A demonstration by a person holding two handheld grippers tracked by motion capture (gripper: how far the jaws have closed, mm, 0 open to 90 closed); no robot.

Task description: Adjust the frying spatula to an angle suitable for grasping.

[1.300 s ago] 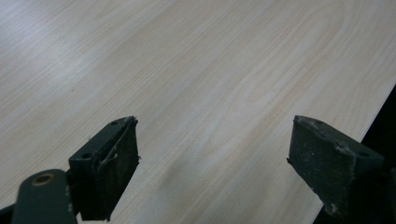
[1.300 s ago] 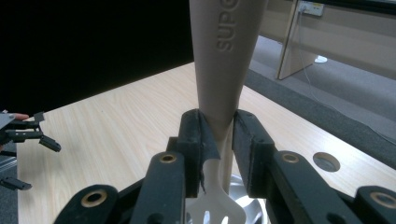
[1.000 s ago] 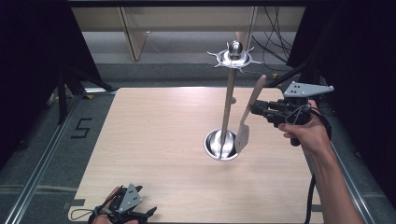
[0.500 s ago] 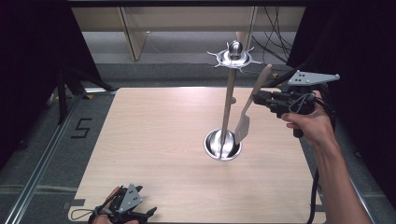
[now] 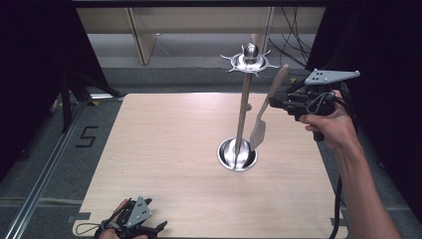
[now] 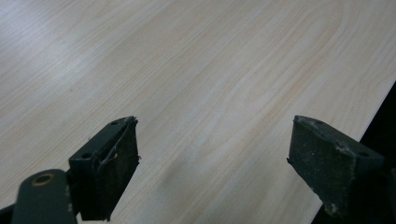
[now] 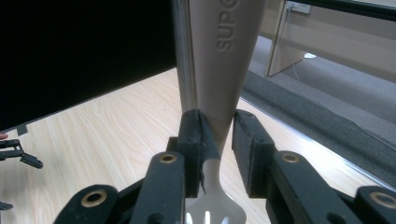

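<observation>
Spatula (image 5: 263, 107), one only, is clamped by the handle between the jaws of the right gripper (image 5: 284, 103), beside the one metal stand (image 5: 244, 107) on the table (image 5: 164, 149). Since before it has risen higher. The left gripper (image 5: 137, 226) rests at the near edge, jaws spread wide.
</observation>
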